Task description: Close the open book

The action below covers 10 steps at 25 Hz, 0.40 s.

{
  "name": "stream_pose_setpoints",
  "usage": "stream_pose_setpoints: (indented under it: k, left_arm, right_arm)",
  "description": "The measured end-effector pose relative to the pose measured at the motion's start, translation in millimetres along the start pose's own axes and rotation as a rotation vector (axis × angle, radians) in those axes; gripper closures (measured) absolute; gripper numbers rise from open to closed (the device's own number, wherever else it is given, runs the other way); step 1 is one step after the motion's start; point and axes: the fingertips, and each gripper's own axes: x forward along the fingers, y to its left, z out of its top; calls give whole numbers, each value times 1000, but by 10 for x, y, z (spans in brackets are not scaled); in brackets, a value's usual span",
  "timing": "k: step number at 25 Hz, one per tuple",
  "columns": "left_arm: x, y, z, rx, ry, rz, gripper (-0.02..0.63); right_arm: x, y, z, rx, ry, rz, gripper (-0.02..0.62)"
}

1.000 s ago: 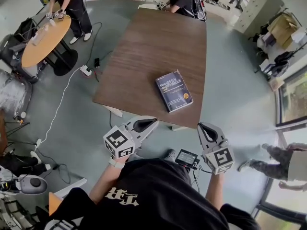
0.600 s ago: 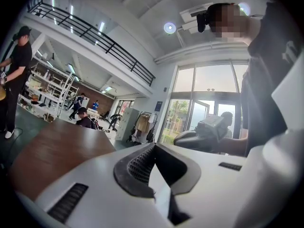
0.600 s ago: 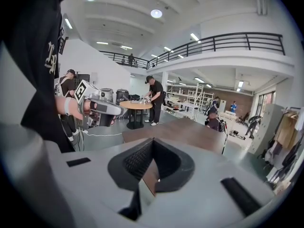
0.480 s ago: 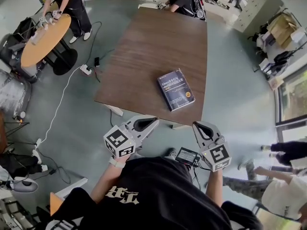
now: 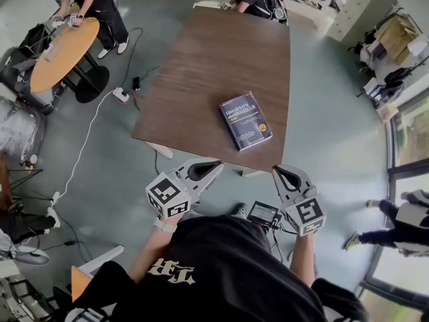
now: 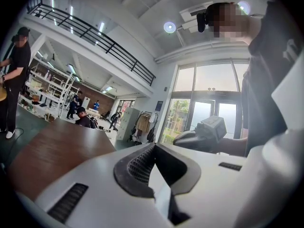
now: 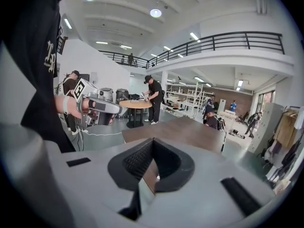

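Note:
A dark blue book (image 5: 245, 121) lies shut, cover up, near the front right corner of the long brown table (image 5: 201, 66). Both grippers hang in front of the table's near edge, short of the book and apart from it. My left gripper (image 5: 213, 167) is shut and empty, its ribbed pads meeting at the tip (image 6: 154, 145). My right gripper (image 5: 281, 172) is also shut with nothing between its jaws (image 7: 153, 140). Each gripper view shows the other gripper: the right one (image 6: 202, 134) and the left one (image 7: 97, 106). Neither gripper view shows the book.
A round orange table (image 5: 60, 52) with a person beside it stands at the far left. A power strip and white cable (image 5: 120, 97) lie on the floor left of the brown table. Someone sits at the table's far end (image 5: 258, 2). Another person walks at the right (image 5: 395, 223).
Both grippers stay almost where they were; the right one has drifted slightly. The book has not moved on the table. People on the floor at the right have walked on.

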Motion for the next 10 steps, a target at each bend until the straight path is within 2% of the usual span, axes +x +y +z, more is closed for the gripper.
stream_pose_setpoints:
  k: [10]
  left_arm:
    - [40,-59,-29,-2,-1,3,598]
  right_arm:
    - [-44,-28,-83,4,5,0,607]
